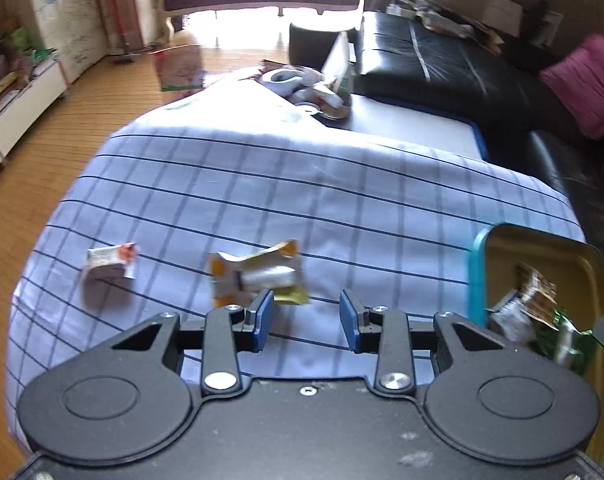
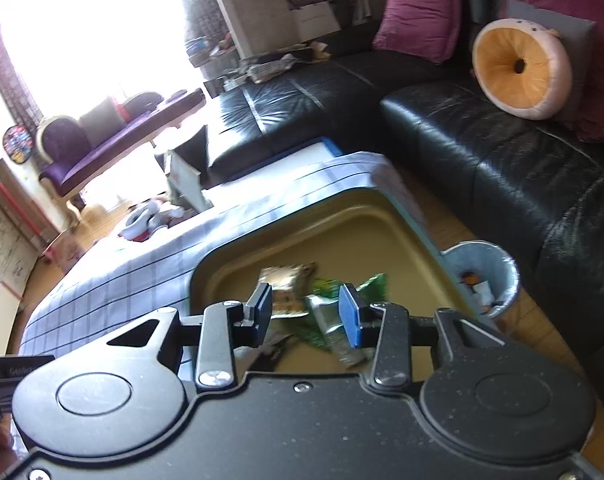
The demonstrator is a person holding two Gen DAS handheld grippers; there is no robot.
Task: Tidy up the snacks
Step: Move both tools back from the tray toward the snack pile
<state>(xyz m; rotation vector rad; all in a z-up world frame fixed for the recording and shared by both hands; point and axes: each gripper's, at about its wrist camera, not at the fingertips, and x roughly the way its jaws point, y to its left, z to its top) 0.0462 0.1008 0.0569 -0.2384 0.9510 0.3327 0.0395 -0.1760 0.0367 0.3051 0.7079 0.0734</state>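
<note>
Since a few packets are already sitting in the tin (image 2: 238,248), I'd call this roughly halfway done, maybe a bit past. Counting what's inside from the right wrist view: a brown-gold packet (image 2: 288,280) just ahead of the right gripper (image 2: 306,314), a green one (image 2: 366,286) and a silvery one (image 2: 334,328) below and between its jaws, plus something dark near the left jaw that's too hidden to call. So three for sure, possibly four. The right gripper's jaws stand apart with nothing pinched; the packets lie in the tin beneath them. Over on the tabletop with the checked cloth (image 1: 302,184), two are left: an orange-yellow packet (image 1: 258,272) just ahead of the left jaw of the left gripper (image 1: 308,318), and a small white packet (image 1: 110,262) well off to the left. The left gripper's jaws are parted too and hold nothing, just cloth showing between them. The tin sits off to the right of that gripper. My guess is the orange-yellow one goes next, then the white one, and that's it.
</note>
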